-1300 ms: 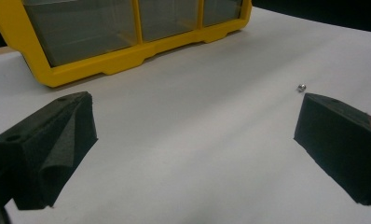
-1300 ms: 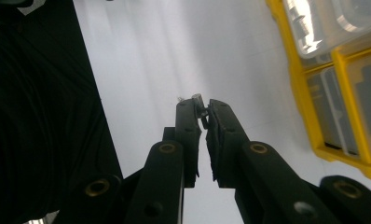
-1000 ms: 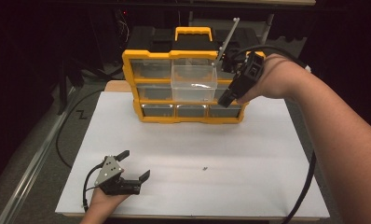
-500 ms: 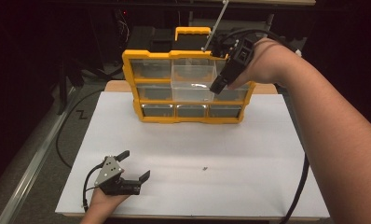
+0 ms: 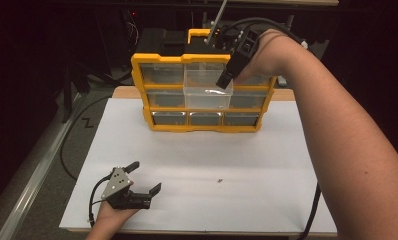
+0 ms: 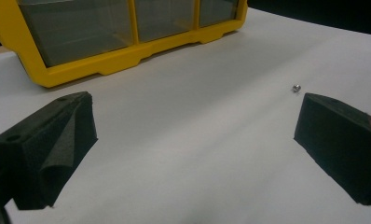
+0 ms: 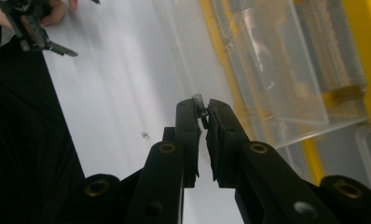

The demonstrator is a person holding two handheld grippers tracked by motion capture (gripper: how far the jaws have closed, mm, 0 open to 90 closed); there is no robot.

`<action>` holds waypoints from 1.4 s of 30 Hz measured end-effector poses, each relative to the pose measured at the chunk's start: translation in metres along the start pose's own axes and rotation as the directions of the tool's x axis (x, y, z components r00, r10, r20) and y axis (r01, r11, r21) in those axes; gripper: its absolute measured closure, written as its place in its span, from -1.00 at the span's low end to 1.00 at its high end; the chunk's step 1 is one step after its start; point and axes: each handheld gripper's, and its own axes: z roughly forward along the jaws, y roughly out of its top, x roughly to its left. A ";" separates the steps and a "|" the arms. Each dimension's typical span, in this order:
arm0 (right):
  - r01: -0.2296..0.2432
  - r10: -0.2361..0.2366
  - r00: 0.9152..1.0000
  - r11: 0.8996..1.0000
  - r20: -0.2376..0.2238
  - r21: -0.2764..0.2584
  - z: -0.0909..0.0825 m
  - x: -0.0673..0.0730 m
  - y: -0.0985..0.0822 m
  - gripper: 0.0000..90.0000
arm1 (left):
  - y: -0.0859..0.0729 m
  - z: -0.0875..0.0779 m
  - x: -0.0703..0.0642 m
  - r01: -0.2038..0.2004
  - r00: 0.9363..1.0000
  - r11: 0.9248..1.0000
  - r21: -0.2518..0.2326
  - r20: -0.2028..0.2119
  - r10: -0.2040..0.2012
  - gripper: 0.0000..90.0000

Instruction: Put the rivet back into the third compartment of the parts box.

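Right gripper view: I am holding a small silver metal screw point(image 7: 198, 103) clenched at the tips of my right gripper point(image 7: 201, 112) | it is hanging over the pulled-out clear plastic drawer point(image 5: 207, 88) of the yellow organiser cabinet point(image 5: 205, 125) | step, I judge: dropping in; next I need to release inside the rim | left gripper point(image 5: 146, 176) is resting released on the white table sheet point(image 5: 267, 165), another tiny screw point(image 6: 296, 87) lying ahead of its jaws.

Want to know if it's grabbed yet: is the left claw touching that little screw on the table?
Apart. In the left gripper view, the screw lies on the white table beyond the left claw, with bare surface between it and the open jaws.
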 end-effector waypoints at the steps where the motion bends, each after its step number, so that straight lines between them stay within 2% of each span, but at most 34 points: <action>1: -0.002 0.002 1.000 1.000 0.006 -0.001 0.000 -0.002 0.002 0.87 | 0.000 0.000 0.000 0.000 1.000 1.000 0.000 0.000 0.000 -0.99; 8: -0.024 0.024 0.999 1.000 0.031 0.013 0.007 -0.014 0.011 0.87 | 0.000 0.000 0.000 0.000 1.000 1.000 0.000 0.002 0.000 -0.99; 11: -0.030 0.028 0.999 0.999 0.044 0.034 0.011 -0.018 0.012 0.87 | 0.000 0.000 0.000 -0.003 1.000 1.000 0.002 0.005 0.003 -0.99; 17: -0.029 0.028 0.999 0.999 0.037 0.042 0.015 -0.021 0.012 0.86 | 0.000 -0.001 0.001 0.002 1.000 1.000 -0.006 0.002 -0.002 -0.99; 18: -0.028 0.027 0.999 0.999 0.037 0.034 0.014 -0.020 0.012 0.82 | 0.000 -0.001 0.001 0.002 1.000 1.000 -0.006 0.002 -0.002 -0.99; 19: -0.033 0.032 0.999 0.999 0.044 0.028 0.013 -0.020 0.012 0.61 | 0.000 -0.001 0.001 0.002 1.000 1.000 -0.004 0.002 -0.002 -0.99; 20: -0.056 0.056 0.996 0.998 0.063 0.012 0.010 -0.021 0.011 0.36 | 0.000 -0.001 0.001 0.001 1.000 1.000 -0.001 0.003 -0.001 -0.99; 21: -0.066 0.066 0.996 0.998 0.063 0.005 0.008 -0.021 0.010 0.28 | 0.000 -0.001 0.002 0.001 1.000 1.000 -0.001 0.003 -0.001 -0.99; 22: -0.069 0.068 0.996 0.998 0.062 0.003 0.004 -0.019 0.008 0.16 | 0.000 -0.001 0.002 0.000 1.000 1.000 -0.002 0.002 0.000 -0.99; 23: -0.069 0.069 0.995 0.998 0.069 0.005 0.002 -0.017 0.007 0.13 | 0.000 -0.001 0.002 0.000 1.000 1.000 0.001 0.003 0.000 -0.99; 33: -0.057 0.056 0.996 0.998 0.065 0.014 -0.009 0.007 -0.021 0.03 | -0.001 0.001 0.000 -0.005 1.000 1.000 0.013 0.008 0.005 -0.99; 42: -0.044 0.043 0.998 0.999 0.043 0.027 -0.001 0.029 -0.048 0.01 | 0.000 0.001 -0.001 -0.011 1.000 1.000 0.015 0.005 0.011 -0.99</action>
